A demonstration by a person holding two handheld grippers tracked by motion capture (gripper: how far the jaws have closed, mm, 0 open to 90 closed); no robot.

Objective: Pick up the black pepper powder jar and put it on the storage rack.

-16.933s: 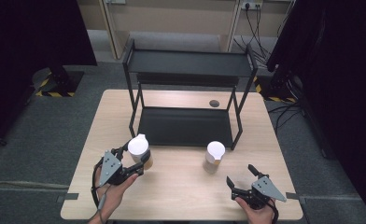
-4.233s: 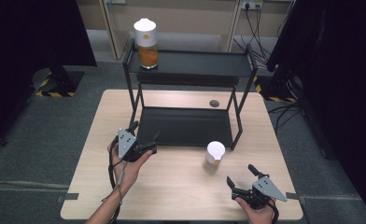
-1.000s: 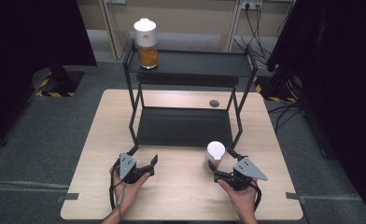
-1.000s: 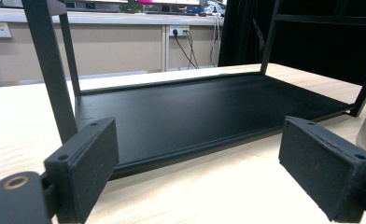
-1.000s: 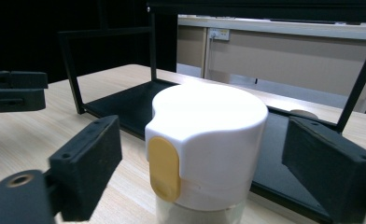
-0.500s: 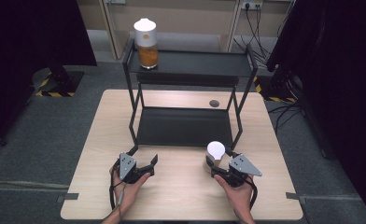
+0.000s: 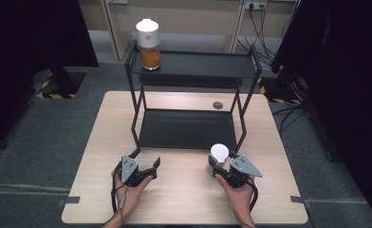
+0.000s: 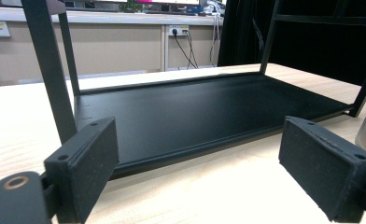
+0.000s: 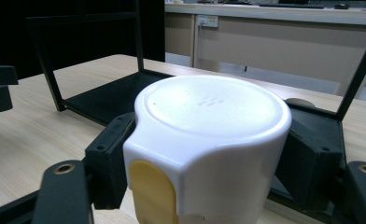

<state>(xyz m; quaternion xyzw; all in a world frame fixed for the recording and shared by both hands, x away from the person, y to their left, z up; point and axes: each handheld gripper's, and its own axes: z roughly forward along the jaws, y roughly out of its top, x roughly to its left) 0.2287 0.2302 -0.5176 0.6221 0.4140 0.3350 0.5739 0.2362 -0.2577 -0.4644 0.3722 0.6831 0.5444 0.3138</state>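
Note:
A jar with a white lid stands on the table in front of the black rack's right leg. My right gripper is shut on it; its jaws have just been closing with the jar between them. In the right gripper view both pads press the sides of the lid. My left gripper rests on the table at the left front, open and holding nothing. Its own view shows the gripper facing the rack's lower shelf. A second white-lidded jar with orange contents stands on the top shelf's left end.
The black two-tier rack stands across the middle of the wooden table. A small dark round grommet sits behind it. Dark curtains, floor cables and a wall socket lie beyond the table.
The right gripper's jaws have closed onto the white-lidded jar, which stays in place on the table. The left hand and its gripper have not moved.

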